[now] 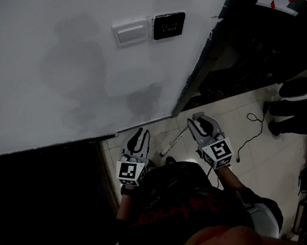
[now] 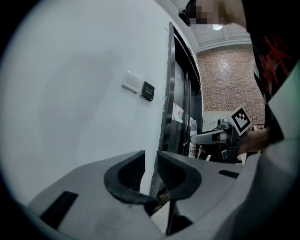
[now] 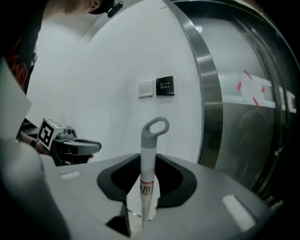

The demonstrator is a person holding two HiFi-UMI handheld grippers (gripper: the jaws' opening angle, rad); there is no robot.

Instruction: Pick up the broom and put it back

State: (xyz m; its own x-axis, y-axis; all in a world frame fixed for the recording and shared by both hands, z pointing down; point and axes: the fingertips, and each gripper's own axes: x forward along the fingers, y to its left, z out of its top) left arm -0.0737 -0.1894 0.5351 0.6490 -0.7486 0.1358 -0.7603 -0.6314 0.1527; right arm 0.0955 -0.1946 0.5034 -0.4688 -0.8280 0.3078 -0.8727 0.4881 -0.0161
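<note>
Pickup looks done: right gripper (image 3: 148, 186) fingers clamped on broom handle (image 3: 149, 157) — loop end above fingertips. left gripper (image 2: 150, 172) fingers slightly apart, empty. Left — setting broom back.

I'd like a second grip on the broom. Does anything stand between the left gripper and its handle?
Nothing visible does. The right gripper is shut on the broom handle. The left gripper is open beside it, with only tiled floor showing in the gap.

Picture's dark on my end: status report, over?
Right tongs clamped on broom handle, near its loop end. Left tongs open, empty. Wall ahead.
</note>
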